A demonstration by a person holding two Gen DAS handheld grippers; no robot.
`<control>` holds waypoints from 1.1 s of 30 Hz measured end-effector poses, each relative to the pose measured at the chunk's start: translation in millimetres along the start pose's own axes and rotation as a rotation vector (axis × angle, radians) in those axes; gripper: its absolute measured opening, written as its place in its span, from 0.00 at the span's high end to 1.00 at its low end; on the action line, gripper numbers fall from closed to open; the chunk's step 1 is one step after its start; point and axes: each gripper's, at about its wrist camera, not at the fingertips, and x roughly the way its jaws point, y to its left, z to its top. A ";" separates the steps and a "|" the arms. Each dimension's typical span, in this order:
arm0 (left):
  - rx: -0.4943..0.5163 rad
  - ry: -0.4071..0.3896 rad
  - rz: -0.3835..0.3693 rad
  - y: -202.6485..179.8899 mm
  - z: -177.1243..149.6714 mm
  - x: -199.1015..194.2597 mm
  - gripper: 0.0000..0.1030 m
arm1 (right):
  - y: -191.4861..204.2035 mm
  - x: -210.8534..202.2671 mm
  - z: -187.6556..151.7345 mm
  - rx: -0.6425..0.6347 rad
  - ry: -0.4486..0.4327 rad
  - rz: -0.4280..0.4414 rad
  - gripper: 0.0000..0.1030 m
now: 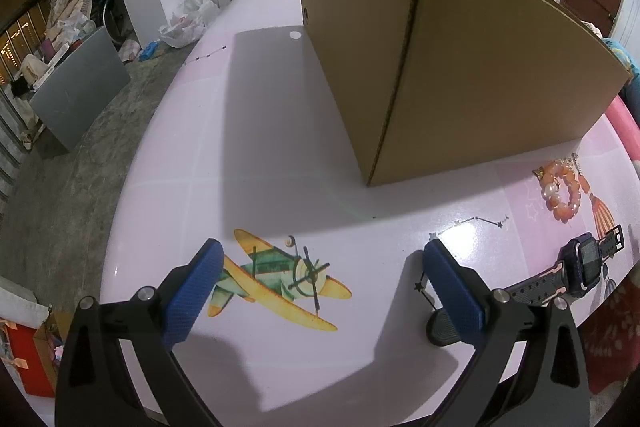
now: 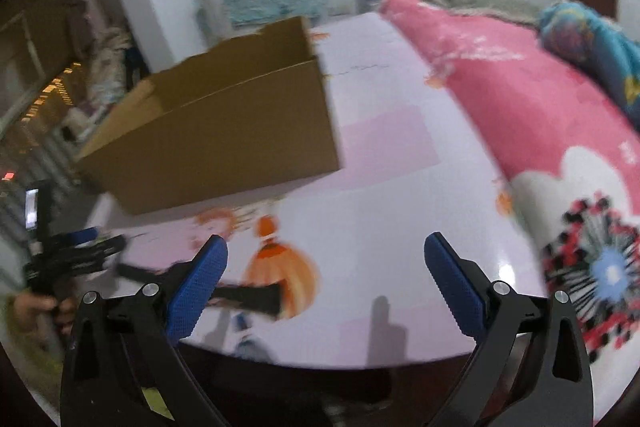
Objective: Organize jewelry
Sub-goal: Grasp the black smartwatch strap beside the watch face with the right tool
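Observation:
An open cardboard box [image 1: 460, 59] stands on the pink printed table [image 1: 280, 147]; it also shows in the right wrist view [image 2: 224, 131]. An orange bead bracelet [image 1: 562, 189] lies right of the box's near corner. A dark watch [image 1: 576, 267] lies nearer, by my left gripper's right finger. My left gripper [image 1: 320, 263] is open and empty above the airplane print. My right gripper [image 2: 324, 263] is open and empty over the table's near edge; its view is blurred. The watch strap [image 2: 244, 297] shows by its left finger. The bracelet [image 2: 216, 223] is a blur there.
A pink blanket [image 2: 540, 115] lies along the table's right side. The left gripper [image 2: 68, 259] and hand show at the left of the right wrist view. Clutter and a grey panel [image 1: 80, 87] stand on the floor to the left.

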 end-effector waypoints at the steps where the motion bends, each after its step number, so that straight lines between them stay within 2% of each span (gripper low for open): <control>1: 0.000 -0.002 0.000 0.0 0.1 0.1 0.05 | -0.8 1.6 -1.9 0.017 0.017 0.045 0.11; 4: 0.000 -0.011 0.000 0.1 -1.2 0.0 0.05 | 2.2 9.2 -13.9 0.075 0.079 0.143 0.24; 7: 0.001 -0.021 0.000 0.1 -2.6 -0.1 0.05 | 6.0 21.0 -22.0 0.093 0.127 0.155 0.37; 14: 0.002 -0.025 0.000 0.1 -2.9 -0.2 0.05 | 5.0 36.4 -29.7 0.158 0.161 0.175 0.53; 19: 0.001 -0.028 0.001 -0.1 -2.8 0.3 0.05 | 0.6 43.0 -31.6 0.224 0.183 0.251 0.73; 21: 0.001 -0.027 0.001 0.0 -3.0 0.1 0.05 | -1.2 43.6 -32.0 0.245 0.179 0.267 0.78; 24: 0.002 -0.029 0.002 0.1 -3.1 0.0 0.05 | -1.7 43.3 -32.0 0.250 0.174 0.260 0.82; 30: 0.014 -0.034 -0.003 -0.5 -2.2 -1.0 0.05 | 9.7 45.2 -31.5 0.206 0.176 0.191 0.92; 33: 0.023 -0.074 -0.064 0.7 -5.9 -11.8 0.05 | 11.6 43.0 -30.4 0.184 0.173 0.170 0.93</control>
